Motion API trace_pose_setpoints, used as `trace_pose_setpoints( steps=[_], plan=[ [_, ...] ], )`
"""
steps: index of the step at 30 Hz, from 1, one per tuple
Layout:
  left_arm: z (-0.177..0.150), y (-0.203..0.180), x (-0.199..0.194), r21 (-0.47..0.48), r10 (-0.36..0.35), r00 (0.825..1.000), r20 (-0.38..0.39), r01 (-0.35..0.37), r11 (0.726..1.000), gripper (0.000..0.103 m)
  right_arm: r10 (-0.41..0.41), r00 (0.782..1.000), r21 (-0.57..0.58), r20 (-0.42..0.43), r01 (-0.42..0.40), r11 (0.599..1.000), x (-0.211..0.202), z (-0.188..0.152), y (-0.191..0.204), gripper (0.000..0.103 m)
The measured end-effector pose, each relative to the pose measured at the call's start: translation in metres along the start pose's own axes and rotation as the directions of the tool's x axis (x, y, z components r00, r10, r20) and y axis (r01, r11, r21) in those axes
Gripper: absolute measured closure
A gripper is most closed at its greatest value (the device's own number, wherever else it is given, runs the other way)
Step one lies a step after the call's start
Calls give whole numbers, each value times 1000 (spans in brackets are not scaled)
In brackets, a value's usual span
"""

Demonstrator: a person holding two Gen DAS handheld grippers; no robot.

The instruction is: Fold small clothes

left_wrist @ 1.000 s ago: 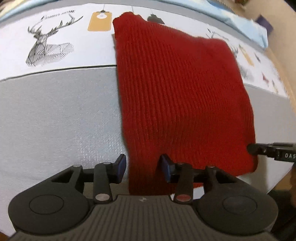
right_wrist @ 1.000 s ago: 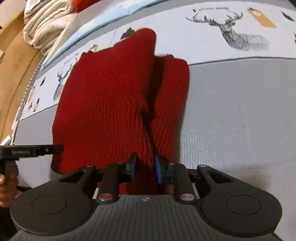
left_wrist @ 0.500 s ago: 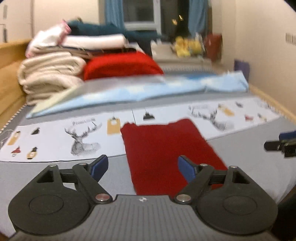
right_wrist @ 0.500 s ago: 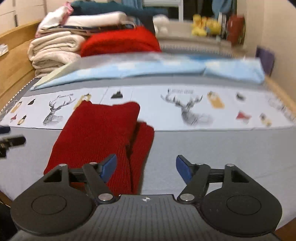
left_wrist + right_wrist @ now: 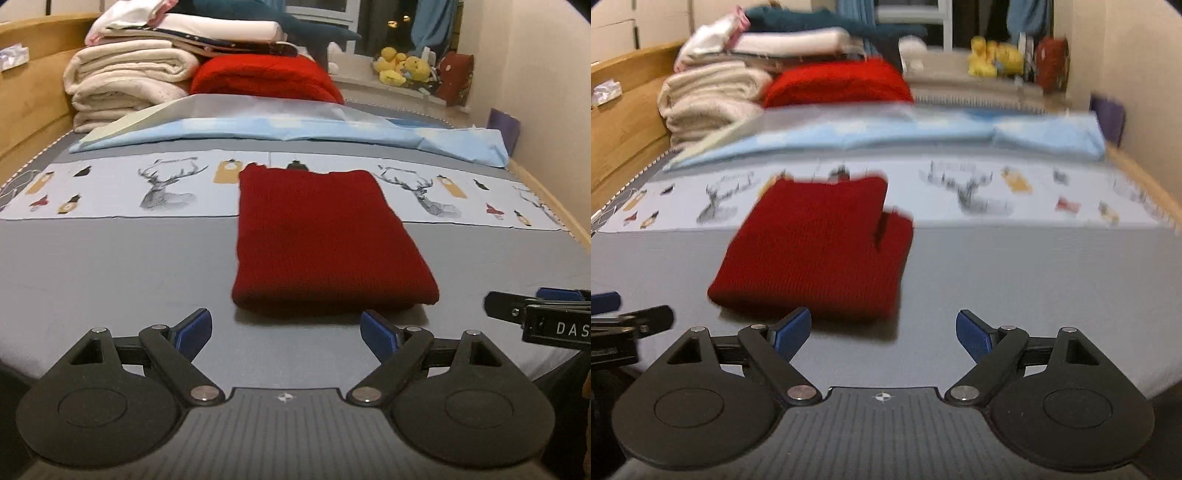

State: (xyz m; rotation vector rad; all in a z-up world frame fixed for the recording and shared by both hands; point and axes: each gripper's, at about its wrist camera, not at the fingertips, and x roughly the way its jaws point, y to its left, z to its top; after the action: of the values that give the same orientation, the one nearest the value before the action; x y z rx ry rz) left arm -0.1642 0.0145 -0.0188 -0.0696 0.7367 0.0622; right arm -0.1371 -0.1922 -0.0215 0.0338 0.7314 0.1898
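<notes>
Both claws, left gripper (image 5: 286,330) and right gripper (image 5: 882,332), gape empty just short of the folded red knit (image 5: 325,243), which seemingly lies flat.

only readable bit: white "DAS" on black plate of right gripper (image 5: 532,314), cut off at frame edge, rest unreadable.

Your left gripper (image 5: 286,332) no longer pinches the red knit garment (image 5: 325,240): its jaws, nearly closed on the near hem a second ago, now stand wide apart and empty, pulled back short of the cloth. Your right gripper (image 5: 882,334) does the same, releasing the fold and backing off. Both cameras tilt up from the fabric, and the garment now lies folded on the grey sheet (image 5: 110,266).
</notes>
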Motion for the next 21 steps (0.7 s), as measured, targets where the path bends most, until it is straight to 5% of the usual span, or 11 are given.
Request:
trace_pose_setpoints(
  steps=[21],
  plan=[
    [8,-5,17,10,-22,1000,13,22,1000,12,47,998,-47,31,-45,998,18,6,30,17]
  ],
)
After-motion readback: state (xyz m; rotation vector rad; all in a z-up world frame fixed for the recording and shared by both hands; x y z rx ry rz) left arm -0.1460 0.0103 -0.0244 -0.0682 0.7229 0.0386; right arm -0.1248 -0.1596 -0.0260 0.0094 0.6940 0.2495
